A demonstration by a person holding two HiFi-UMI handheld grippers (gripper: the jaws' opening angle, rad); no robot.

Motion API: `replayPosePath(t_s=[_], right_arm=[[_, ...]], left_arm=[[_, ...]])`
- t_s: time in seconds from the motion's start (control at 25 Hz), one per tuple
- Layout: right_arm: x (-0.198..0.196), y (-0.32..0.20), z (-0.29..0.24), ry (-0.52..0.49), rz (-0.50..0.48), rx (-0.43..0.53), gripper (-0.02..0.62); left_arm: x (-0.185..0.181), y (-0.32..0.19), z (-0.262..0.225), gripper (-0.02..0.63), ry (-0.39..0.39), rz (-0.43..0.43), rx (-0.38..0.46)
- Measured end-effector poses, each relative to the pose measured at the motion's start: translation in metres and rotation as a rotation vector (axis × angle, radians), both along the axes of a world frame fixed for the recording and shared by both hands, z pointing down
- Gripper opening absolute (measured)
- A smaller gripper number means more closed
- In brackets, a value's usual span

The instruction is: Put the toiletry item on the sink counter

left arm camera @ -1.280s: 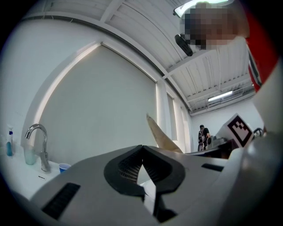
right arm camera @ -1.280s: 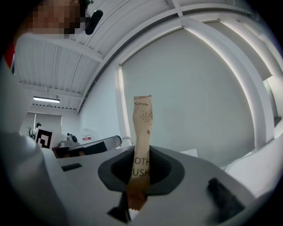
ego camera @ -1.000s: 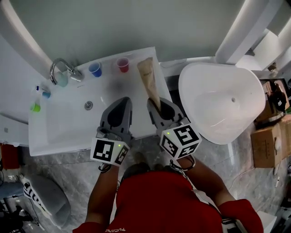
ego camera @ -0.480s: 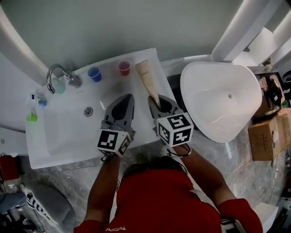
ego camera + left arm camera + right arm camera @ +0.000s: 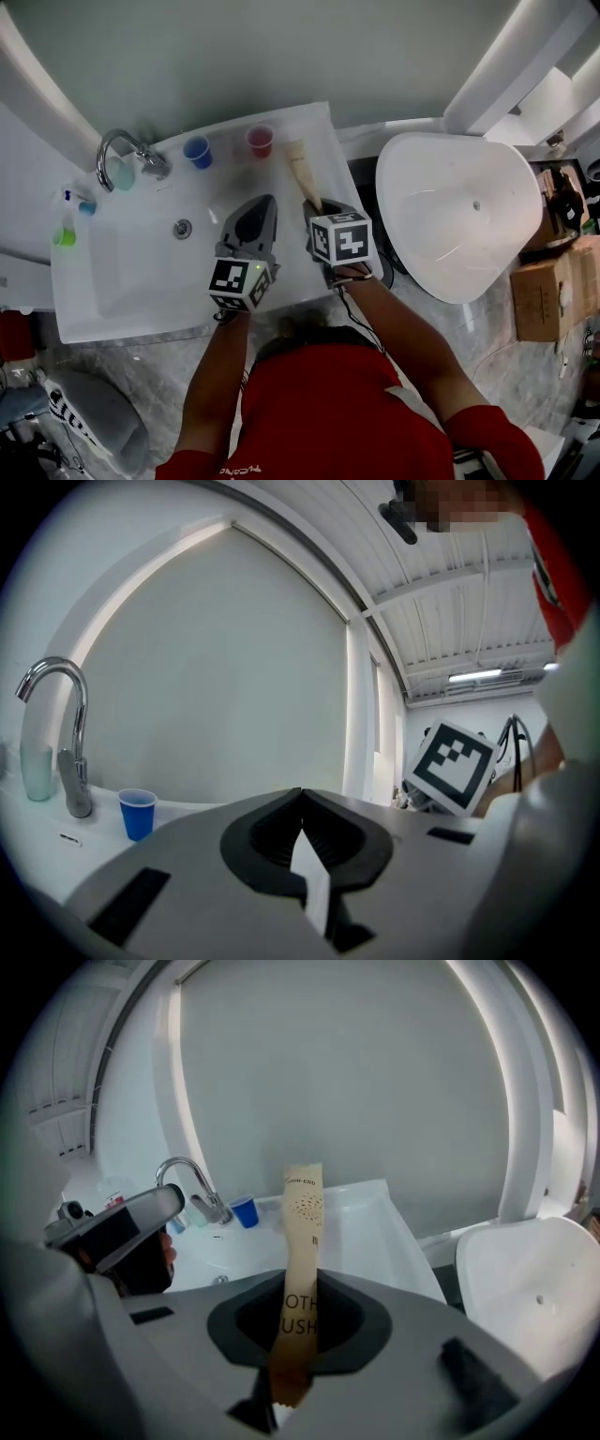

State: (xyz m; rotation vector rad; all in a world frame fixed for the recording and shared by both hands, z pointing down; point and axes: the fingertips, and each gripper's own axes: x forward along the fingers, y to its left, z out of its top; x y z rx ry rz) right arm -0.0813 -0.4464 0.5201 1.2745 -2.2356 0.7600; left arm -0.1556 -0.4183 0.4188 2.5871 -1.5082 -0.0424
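A tan paper toothbrush packet (image 5: 301, 169) sticks up out of my right gripper (image 5: 315, 208), which is shut on the packet's lower end above the right side of the white sink counter (image 5: 323, 131). In the right gripper view the packet (image 5: 302, 1222) rises from between the jaws of that gripper (image 5: 298, 1283), its top over the counter's back edge. My left gripper (image 5: 264, 201) hovers beside it over the basin. In its own view the left gripper (image 5: 300, 795) has its jaws meeting at the tip, with nothing held.
A chrome faucet (image 5: 122, 152) stands at the back left with a pale tumbler (image 5: 120, 174) beside it. A blue cup (image 5: 197, 150) and a red cup (image 5: 259, 141) sit along the back edge. Small green and blue items (image 5: 64, 236) lie far left. A white oval fixture (image 5: 459, 211) and cardboard boxes (image 5: 548, 295) stand at the right.
My right gripper has tipped up more steeply and drawn back a little, so the packet stands more upright and looks shorter from above. The left gripper has hardly moved.
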Motion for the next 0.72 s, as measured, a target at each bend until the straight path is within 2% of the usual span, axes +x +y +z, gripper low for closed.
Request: replayPosePath(t_s=[0.28,0.72], right_arm=[[-0.005,-0.013,0.032,0.103,-0.011,-0.115,0.060],[-0.009,-0.023,0.074,0.154,-0.021,-0.227,0.060]], left_arm=[[-0.004,-0.013,0.019,0.017,0.008,-0.009,-0.041],[-0.013,-0.031,0.041,0.017,0.024,-0.017,-0.093]])
